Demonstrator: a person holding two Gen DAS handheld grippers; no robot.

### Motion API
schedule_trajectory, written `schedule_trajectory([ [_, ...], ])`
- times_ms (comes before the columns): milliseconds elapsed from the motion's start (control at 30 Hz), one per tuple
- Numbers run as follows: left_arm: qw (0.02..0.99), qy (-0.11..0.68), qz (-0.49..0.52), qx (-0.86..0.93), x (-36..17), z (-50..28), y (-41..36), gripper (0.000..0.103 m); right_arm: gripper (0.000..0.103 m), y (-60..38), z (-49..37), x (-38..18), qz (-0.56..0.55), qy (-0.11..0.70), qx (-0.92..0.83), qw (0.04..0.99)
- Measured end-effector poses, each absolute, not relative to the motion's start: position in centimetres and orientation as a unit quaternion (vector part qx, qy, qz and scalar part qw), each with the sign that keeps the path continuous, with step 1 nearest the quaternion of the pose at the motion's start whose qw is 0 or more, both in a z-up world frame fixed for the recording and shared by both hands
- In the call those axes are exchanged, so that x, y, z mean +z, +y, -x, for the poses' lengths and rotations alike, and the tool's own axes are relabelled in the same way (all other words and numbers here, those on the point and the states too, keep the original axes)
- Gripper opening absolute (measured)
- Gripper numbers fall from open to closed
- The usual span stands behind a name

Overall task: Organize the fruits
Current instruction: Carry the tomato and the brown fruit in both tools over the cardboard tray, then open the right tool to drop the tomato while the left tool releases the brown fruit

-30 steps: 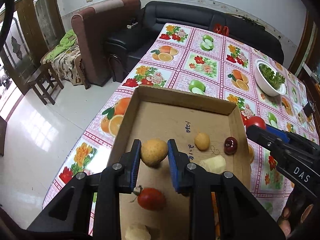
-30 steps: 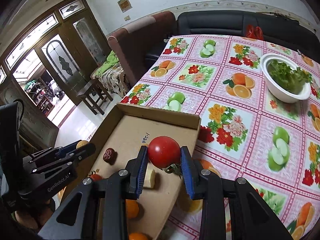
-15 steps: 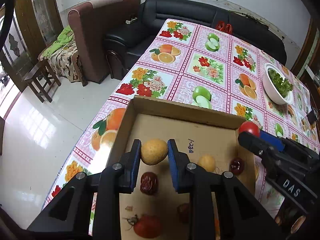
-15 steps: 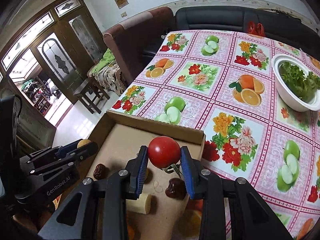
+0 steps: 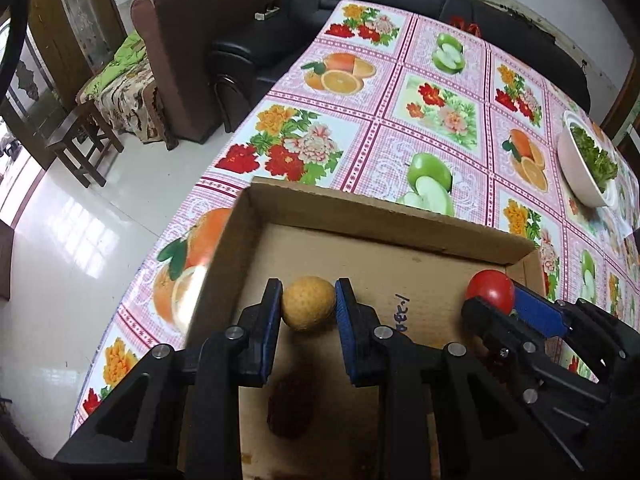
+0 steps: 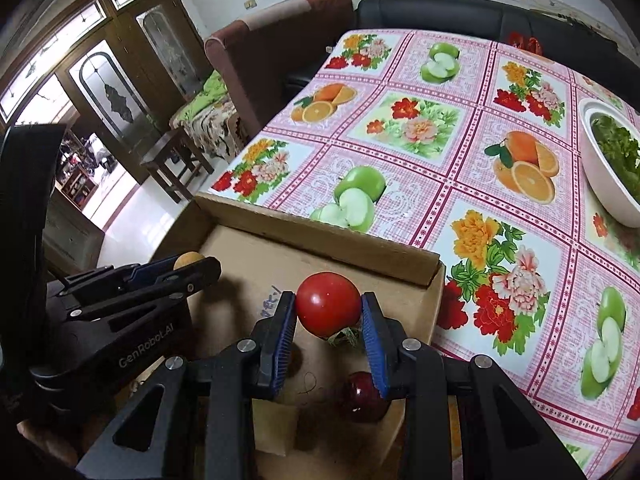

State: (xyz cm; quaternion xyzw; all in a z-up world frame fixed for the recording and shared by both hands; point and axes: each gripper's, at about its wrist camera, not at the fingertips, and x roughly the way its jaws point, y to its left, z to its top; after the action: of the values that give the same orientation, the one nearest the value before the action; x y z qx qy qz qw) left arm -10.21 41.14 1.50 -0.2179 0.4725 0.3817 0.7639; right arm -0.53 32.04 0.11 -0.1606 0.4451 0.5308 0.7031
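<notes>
Both grippers had advanced toward the cardboard box's (image 5: 384, 220) far wall, upper frame; left gripper (image 5: 308, 308) jaws clamped a yellow fruit (image 5: 309, 307), right gripper (image 6: 328, 312) jaws a tomato (image 6: 328, 304). Neither was placed; dates (image 6: 362, 396) remained inside.

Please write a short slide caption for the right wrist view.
Right gripper holds a red tomato above the cardboard box on the patterned tablecloth.

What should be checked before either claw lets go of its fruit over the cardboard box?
1. Left claw clamps the yellow fruit: ok.
2. Right claw clamps the red tomato: ok.
3. Both fruits inside the cardboard box walls: ok.
4. Box floor under the tomato free: not ok, a dark red fruit lies close below.
5. Fruit height above the floor: cannot tell.
6. Claws apart from each other: ok.
</notes>
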Motion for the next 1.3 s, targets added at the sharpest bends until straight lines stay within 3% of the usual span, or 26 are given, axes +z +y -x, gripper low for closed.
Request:
schedule_trajectory([
  [867, 0.761, 0.476, 0.219, 0.383, 0.5, 9.5, 41.6, 0.025, 0.035, 34.0, 1.0, -1.3, 0.217, 0.437, 0.529, 0.694],
  [1000, 0.759, 0.477, 0.224, 0.383, 0.6, 9.8, 41.7, 0.034, 0.035, 34.1, 1.0, -1.3, 0.220, 0.438, 0.529, 0.693],
  [1100, 0.759, 0.471, 0.219, 0.392, 1.0, 10.1, 41.6, 0.035, 0.035, 33.9, 1.1, -1.1, 0.216, 0.434, 0.529, 0.697],
  [1200, 0.760, 0.467, 0.217, 0.397, 1.6, 10.5, 41.3, 0.044, 0.044, 33.5, 1.1, -0.7, 0.211, 0.430, 0.531, 0.699],
  [1300, 0.764, 0.459, 0.217, 0.399, 2.3, 11.3, 40.7, 0.044, 0.047, 33.0, 1.2, -0.4, 0.207, 0.428, 0.536, 0.698],
])
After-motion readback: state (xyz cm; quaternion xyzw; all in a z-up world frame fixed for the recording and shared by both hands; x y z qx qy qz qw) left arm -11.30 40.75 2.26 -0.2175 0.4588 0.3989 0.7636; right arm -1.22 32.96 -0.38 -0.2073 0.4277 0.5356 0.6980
